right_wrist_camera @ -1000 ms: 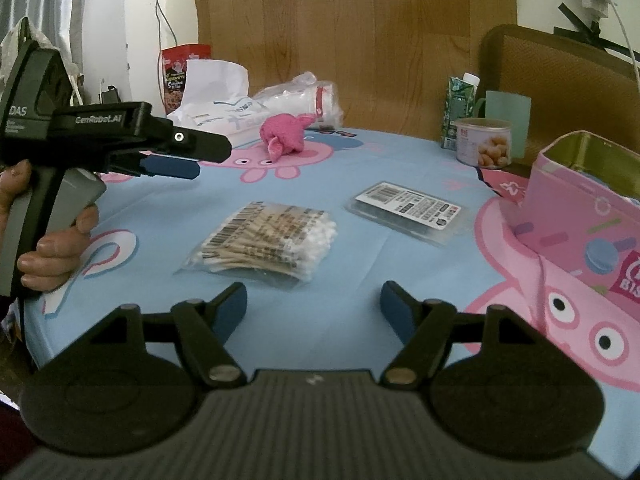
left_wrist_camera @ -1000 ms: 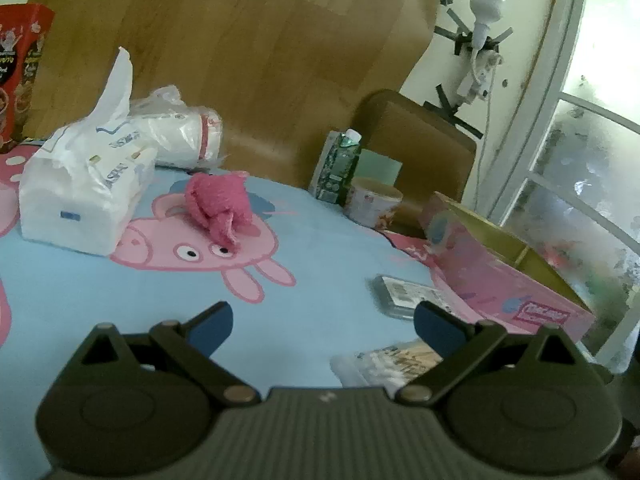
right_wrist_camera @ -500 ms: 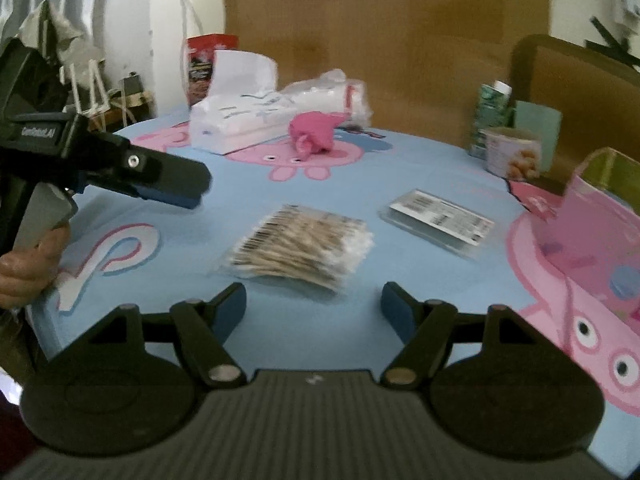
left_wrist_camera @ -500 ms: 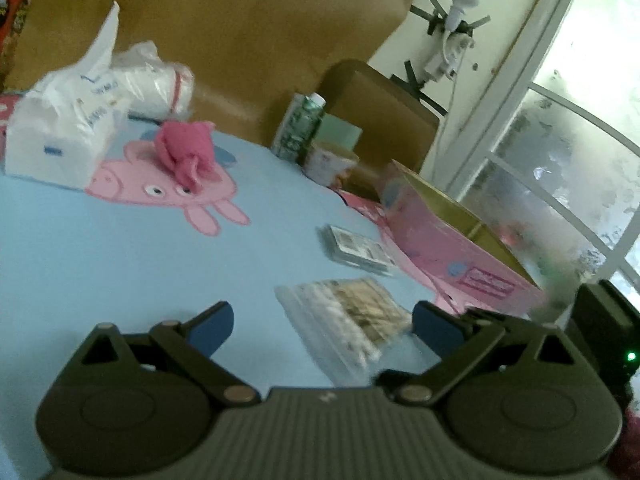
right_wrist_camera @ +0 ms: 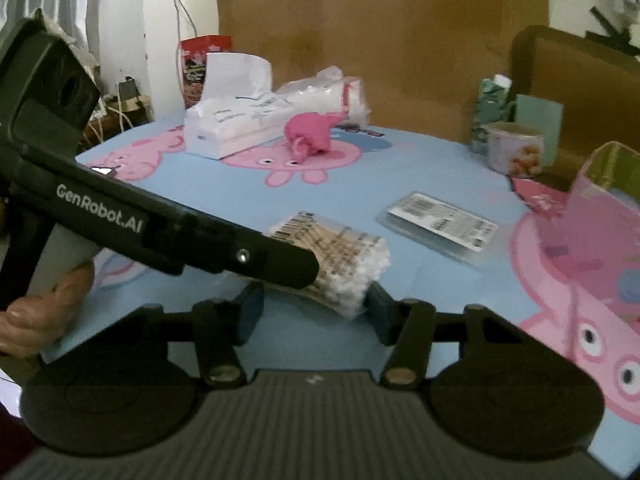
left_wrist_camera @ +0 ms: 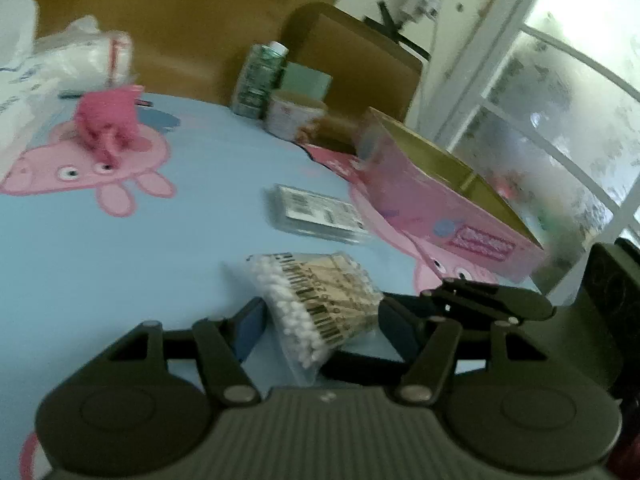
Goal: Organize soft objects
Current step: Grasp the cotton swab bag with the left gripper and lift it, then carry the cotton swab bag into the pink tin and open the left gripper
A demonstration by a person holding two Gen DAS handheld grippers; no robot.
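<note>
Your 2 hand-held grippers meet over the bag of cotton swabs (left_wrist_camera: 320,300) on the blue cartoon-pig tablecloth (left_wrist_camera: 120,248). Your left gripper (left_wrist_camera: 320,322) has its jaws spread, 1 blue pad on each side of the bag's near end; whether the pads touch the plastic cannot be told through the blur. Your right gripper (right_wrist_camera: 312,310) is likewise released, its pads flanking the bag's swab-tip end (right_wrist_camera: 340,256), and the left gripper's black arm crosses in front of it from the left.

Just beyond the bag, ahead of both grippers, lies a flat clear packet with a barcode label (left_wrist_camera: 320,214). Ahead and to the right of your left gripper stands the open pink box (left_wrist_camera: 452,216). Farther ahead and to its left sits the pink plush toy (left_wrist_camera: 110,122), resting on a printed pig. Behind the toy, seen from your right gripper, are a white tissue pack (right_wrist_camera: 232,128) and a clear bag of white pads (right_wrist_camera: 332,94). A green carton (right_wrist_camera: 490,114) and a small printed cup (right_wrist_camera: 514,148) stand at the table's far edge, right of centre.
</note>
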